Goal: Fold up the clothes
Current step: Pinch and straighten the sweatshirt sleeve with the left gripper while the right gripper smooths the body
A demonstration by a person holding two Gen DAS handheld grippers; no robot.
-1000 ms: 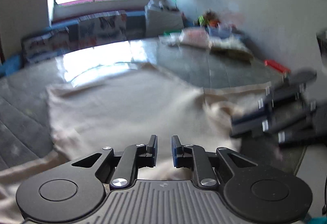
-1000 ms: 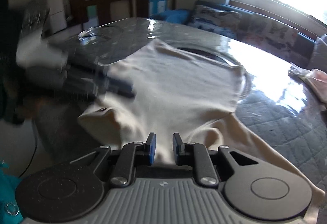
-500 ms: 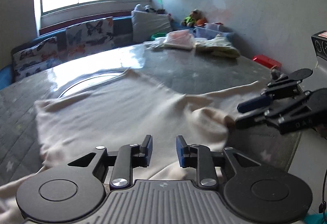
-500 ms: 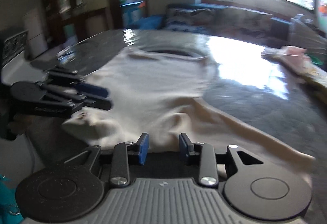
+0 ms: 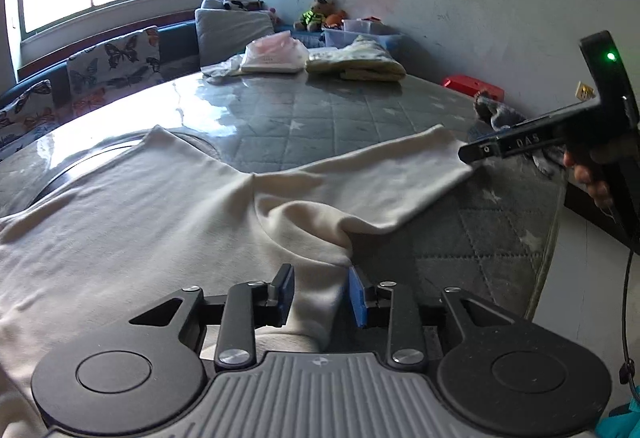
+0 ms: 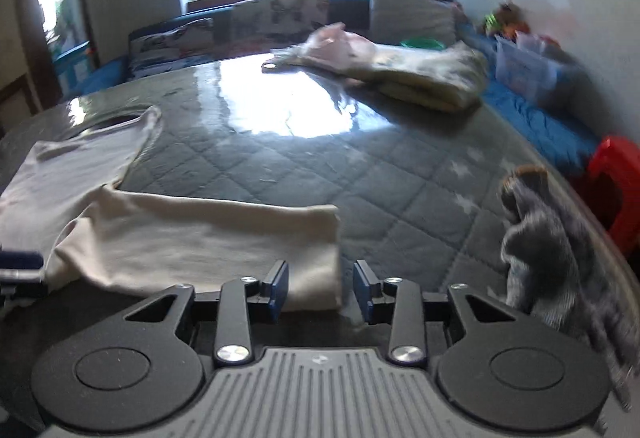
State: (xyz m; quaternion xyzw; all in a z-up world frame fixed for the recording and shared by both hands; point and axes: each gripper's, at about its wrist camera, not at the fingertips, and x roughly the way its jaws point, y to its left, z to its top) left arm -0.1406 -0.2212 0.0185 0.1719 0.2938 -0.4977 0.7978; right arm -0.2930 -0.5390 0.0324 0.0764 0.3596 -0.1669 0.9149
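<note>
**A:** Where does the folding stand from your end?

**B:** I've got a cream long-sleeved top [image 5: 132, 222] lying on the quilted grey table cover [image 5: 360, 118], body spread mostly flat on the left, one sleeve [image 6: 208, 234] stretched out to the right. There's a bunched ridge where that sleeve meets the body. I see no fold laid across the body in either view.

**A:** And your grippers?

**B:** My left gripper [image 5: 320, 294] sits low at the near edge of the top, jaws apart, with the cloth's edge running between them but nothing pinched. My right gripper [image 6: 320, 288] is at the sleeve's cuff end, jaws also apart; the cuff corner lies between the blue pads, loose as far as I can see. That view is a little blurred.

**A:** So how much is done?

**B:** For this garment I'd judge the folding lies mostly ahead: sleeve out sideways, body at full spread. At the far side of the table there's a pale yellow folded stack [image 5: 356, 64] and a pinkish bundle [image 5: 272, 56] beside it. Whether those belong to this job, I can't tell.

**A:** Anything else waiting?

**B:** A grey crumpled cloth [image 6: 556, 258] sits at the right edge of the table, unfolded. If it's part of the pile, it's left as well.

**A:** What does the cream top need?

**B:** In my judgement, the sleeve brought in over the body, that ridge smoothed, then the body folded.
</note>
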